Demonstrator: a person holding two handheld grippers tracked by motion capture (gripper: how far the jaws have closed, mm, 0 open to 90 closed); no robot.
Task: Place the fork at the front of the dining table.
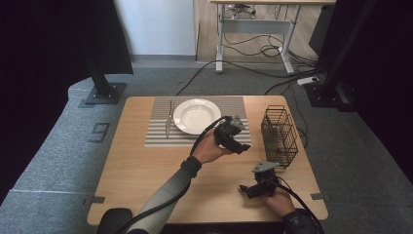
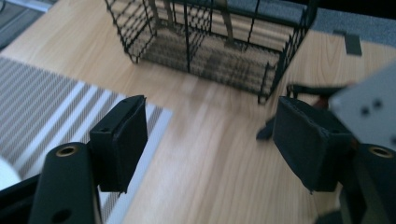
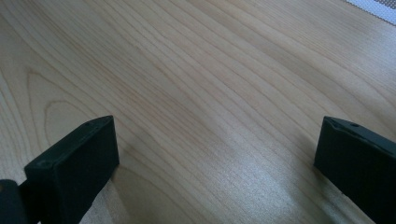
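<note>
My left gripper (image 1: 242,146) hangs over the table just right of the white plate (image 1: 196,115), at the striped placemat's (image 1: 156,131) right edge. It points toward the black wire basket (image 1: 280,136). In the left gripper view its jaws (image 2: 210,126) stand open with bare wood between them, and the basket (image 2: 210,42) lies ahead. My right gripper (image 1: 245,191) rests low near the table's front right, pointing left. In the right gripper view its jaws (image 3: 219,140) are wide open over bare wood, holding nothing.
A metal utensil (image 1: 169,119) lies on the placemat left of the plate. Blurred upright shapes stand inside the basket. The wooden table (image 1: 141,175) is bare at front left. Beyond it are grey carpet, black stands and a desk with cables (image 1: 253,48).
</note>
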